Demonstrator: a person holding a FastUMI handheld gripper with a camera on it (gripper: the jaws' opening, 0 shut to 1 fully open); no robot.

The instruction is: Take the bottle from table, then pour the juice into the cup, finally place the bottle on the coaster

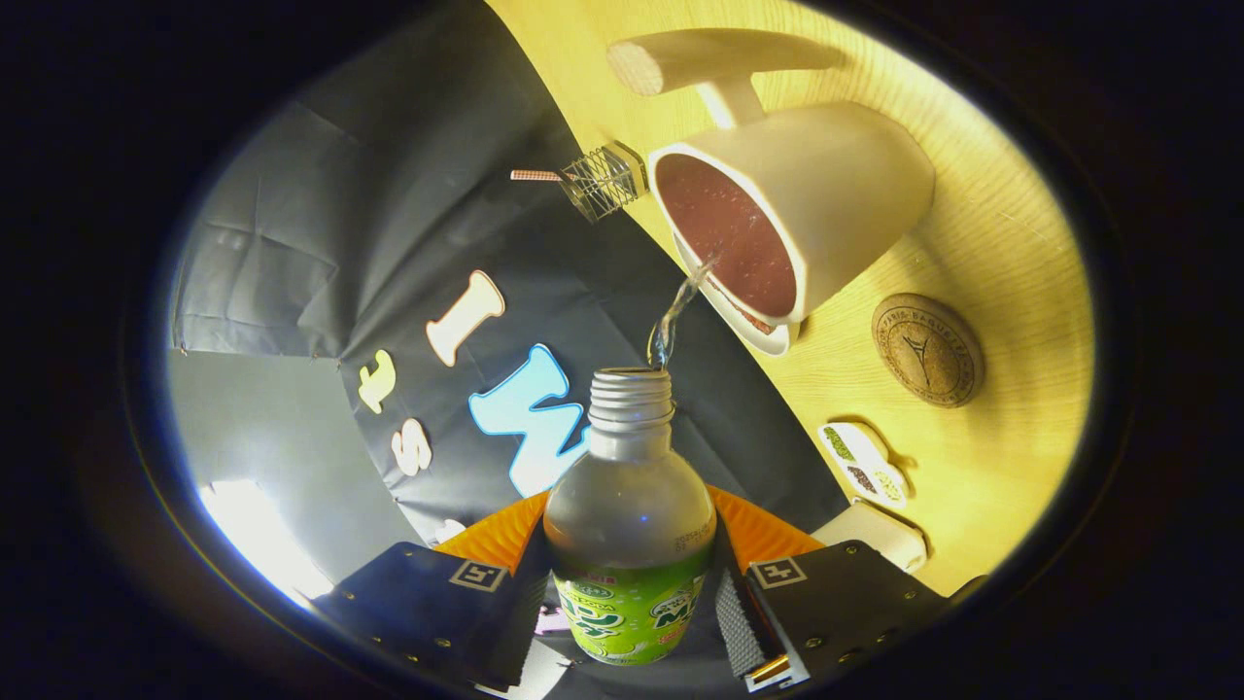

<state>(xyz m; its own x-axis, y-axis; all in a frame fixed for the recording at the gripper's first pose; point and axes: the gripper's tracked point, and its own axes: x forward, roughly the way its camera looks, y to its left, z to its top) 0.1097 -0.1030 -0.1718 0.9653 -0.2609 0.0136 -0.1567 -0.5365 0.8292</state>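
My gripper (627, 583) is shut on a clear plastic bottle (627, 525) with a green label and an open threaded neck. The whole view is rolled, so the bottle is tipped toward the cup. A thin stream of clear liquid (678, 311) runs from the bottle's mouth into a white cup (836, 194) with a straight handle, whose inside looks dark reddish. The cup stands on a small white saucer (768, 335) on the wooden table (1011, 243). A round cork coaster (926, 350) lies on the table just beside the cup, bare.
A small wire-mesh object (603, 180) with a striped stick sits at the table's edge behind the cup. Two small white items, one with printed patches (865, 462) and one plain (880, 535), lie on the table close to the fingers.
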